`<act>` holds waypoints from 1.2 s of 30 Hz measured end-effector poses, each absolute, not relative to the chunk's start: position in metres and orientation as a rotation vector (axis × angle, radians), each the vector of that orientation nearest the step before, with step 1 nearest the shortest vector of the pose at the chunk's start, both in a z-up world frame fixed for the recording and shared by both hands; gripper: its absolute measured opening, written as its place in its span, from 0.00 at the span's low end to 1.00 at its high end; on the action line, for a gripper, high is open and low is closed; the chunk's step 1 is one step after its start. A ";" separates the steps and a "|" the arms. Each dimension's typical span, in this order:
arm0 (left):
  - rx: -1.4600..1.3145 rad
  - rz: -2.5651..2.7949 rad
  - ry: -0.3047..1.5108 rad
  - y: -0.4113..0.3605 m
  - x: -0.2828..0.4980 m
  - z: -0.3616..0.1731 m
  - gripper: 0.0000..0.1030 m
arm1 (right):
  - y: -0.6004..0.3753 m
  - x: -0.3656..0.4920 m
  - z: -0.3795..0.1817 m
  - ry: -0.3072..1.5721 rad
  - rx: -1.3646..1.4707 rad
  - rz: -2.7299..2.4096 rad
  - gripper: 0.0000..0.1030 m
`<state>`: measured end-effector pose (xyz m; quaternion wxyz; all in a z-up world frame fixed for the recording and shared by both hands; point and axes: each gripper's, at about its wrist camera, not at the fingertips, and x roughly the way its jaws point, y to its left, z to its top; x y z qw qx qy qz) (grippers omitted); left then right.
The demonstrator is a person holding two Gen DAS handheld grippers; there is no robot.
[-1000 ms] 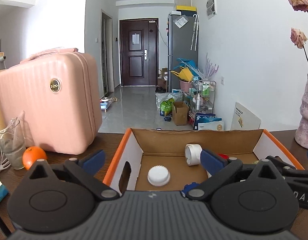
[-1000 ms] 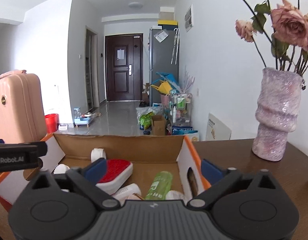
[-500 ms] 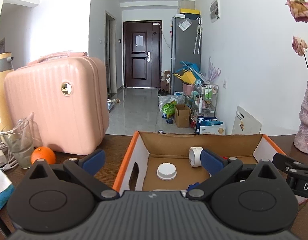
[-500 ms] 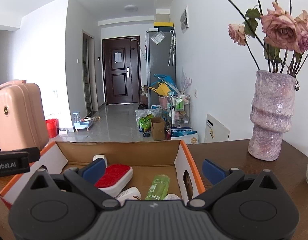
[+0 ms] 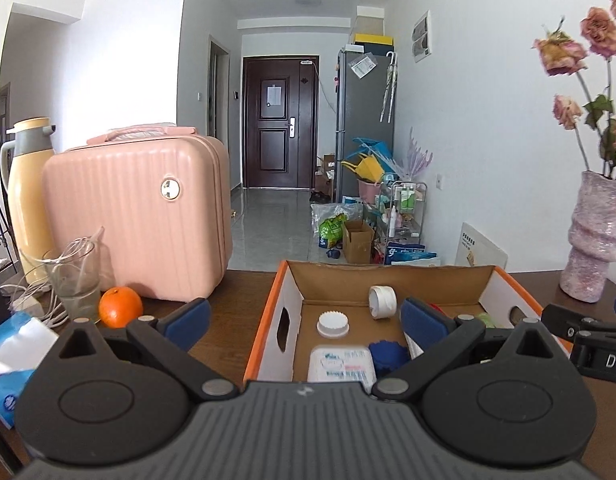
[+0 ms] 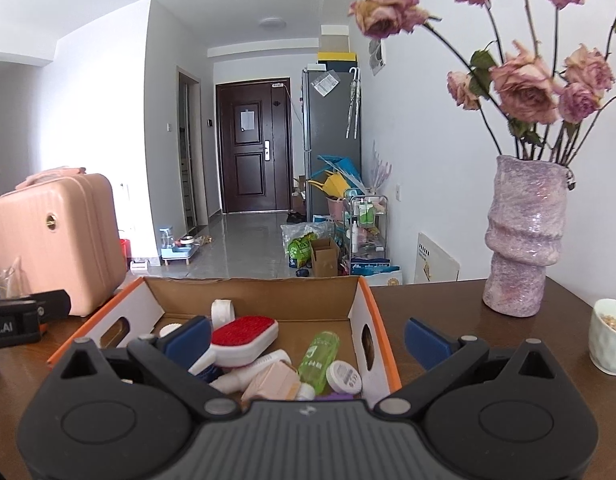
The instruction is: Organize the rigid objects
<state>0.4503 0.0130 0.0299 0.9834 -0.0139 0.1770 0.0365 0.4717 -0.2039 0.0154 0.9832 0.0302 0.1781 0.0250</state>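
An orange-edged cardboard box (image 5: pixel 268 320) (image 6: pixel 378 332) sits on the dark wooden table. Inside it lie a white tape roll (image 5: pixel 382 302) (image 6: pixel 222 311), a white ridged lid (image 5: pixel 333 324), a white labelled tub (image 5: pixel 342 364), a blue ridged cap (image 5: pixel 388 354), a red-topped brush (image 6: pixel 246 334), a green bottle (image 6: pixel 320 360) and a small round jar (image 6: pixel 343 376). My left gripper (image 5: pixel 304 316) hangs open and empty over the box's near left side. Over the box's near right side my right gripper (image 6: pixel 308 334) is open too, holding nothing.
A pink suitcase (image 5: pixel 136 220) stands left of the box, with an orange (image 5: pixel 120 306), a glass (image 5: pixel 74 284), a yellow thermos (image 5: pixel 26 196) and a tissue pack (image 5: pixel 12 356) nearby. A pink vase of dried roses (image 6: pixel 524 236) and a white cup (image 6: pixel 610 336) stand right.
Both grippers have drawn back and risen from the box, so more of its contents and the table show. Both stay open and empty.
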 end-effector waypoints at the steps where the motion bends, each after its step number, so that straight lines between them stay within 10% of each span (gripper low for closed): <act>1: -0.028 0.073 0.356 0.013 0.444 0.032 1.00 | -0.205 0.464 0.017 0.354 0.062 0.051 1.00; 36: -0.001 0.060 0.320 0.016 0.140 0.019 1.00 | -0.211 0.148 0.017 0.282 0.010 0.142 1.00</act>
